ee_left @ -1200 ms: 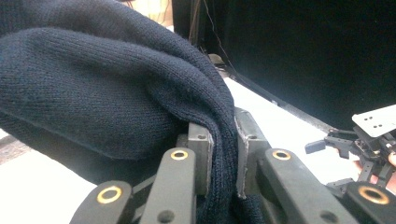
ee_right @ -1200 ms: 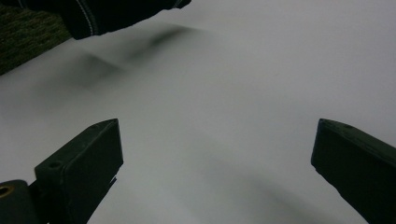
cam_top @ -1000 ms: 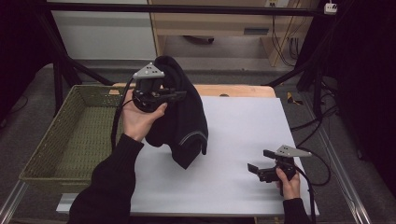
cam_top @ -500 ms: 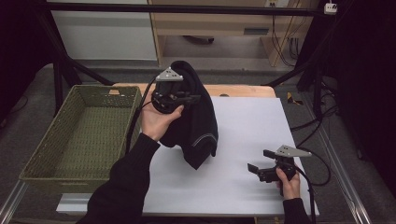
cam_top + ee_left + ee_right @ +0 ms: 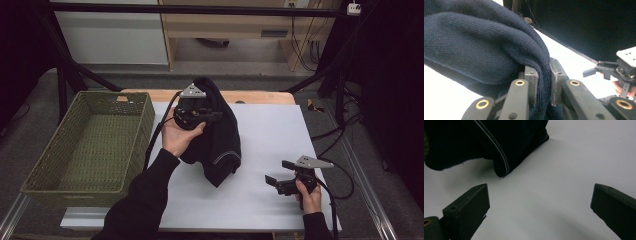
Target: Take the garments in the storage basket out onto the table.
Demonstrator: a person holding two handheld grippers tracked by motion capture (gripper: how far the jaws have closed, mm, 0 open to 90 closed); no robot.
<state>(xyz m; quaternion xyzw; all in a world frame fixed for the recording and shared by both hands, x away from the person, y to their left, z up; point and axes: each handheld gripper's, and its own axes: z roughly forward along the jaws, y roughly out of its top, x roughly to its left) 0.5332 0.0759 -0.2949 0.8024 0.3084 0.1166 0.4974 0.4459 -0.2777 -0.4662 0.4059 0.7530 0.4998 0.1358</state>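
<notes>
A dark navy knitted garment (image 5: 220, 140) with a thin pale stripe near its hem hangs over the white table top (image 5: 270, 130); its lower end touches the surface. My left gripper (image 5: 200, 114) holds it up near its top, shut on a fold of the knit (image 5: 543, 82). The garment's striped hem (image 5: 501, 157) lies ahead of my right gripper (image 5: 540, 202). That right gripper (image 5: 277, 180) rests low at the table's front right, open, with nothing between its jaws.
A green woven basket (image 5: 45, 165) stands at the left, beside the table top. The wooden table edge (image 5: 260, 96) shows at the back. Black frame bars and cables (image 5: 335, 90) run along the right side.
My left gripper has carried the garment to the right and a little farther back, away from the basket. The right gripper has stayed in place.
</notes>
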